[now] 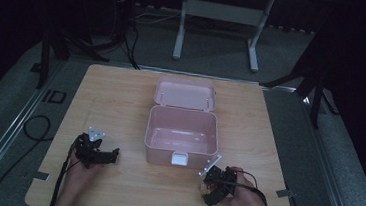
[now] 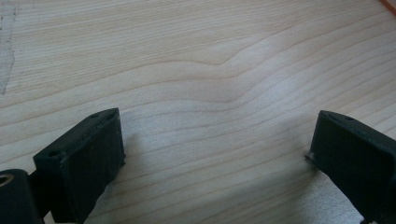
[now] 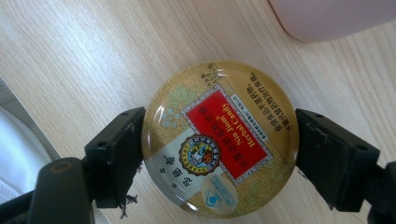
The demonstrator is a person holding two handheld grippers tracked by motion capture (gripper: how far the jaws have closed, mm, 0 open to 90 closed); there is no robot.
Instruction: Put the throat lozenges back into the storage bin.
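A round gold candy tin (image 3: 218,139) with a red label sits between the two black jaws of my right gripper (image 3: 219,154), which press on its left and right edges. From above, that right gripper (image 1: 212,186) is near the table's front edge, just in front of the open pink box (image 1: 182,133), and a bit of the tin (image 1: 207,187) shows in it. My left gripper (image 1: 108,157) rests low over the table at the front left, to the left of the box. Its jaws (image 2: 215,154) stand wide apart over bare wood with nothing between them.
The pink box has its lid (image 1: 185,93) folded back flat behind it and a white latch (image 1: 179,158) on its front wall. The wooden table (image 1: 121,97) ends close behind both hands. Cables (image 1: 35,130) trail off the left side.
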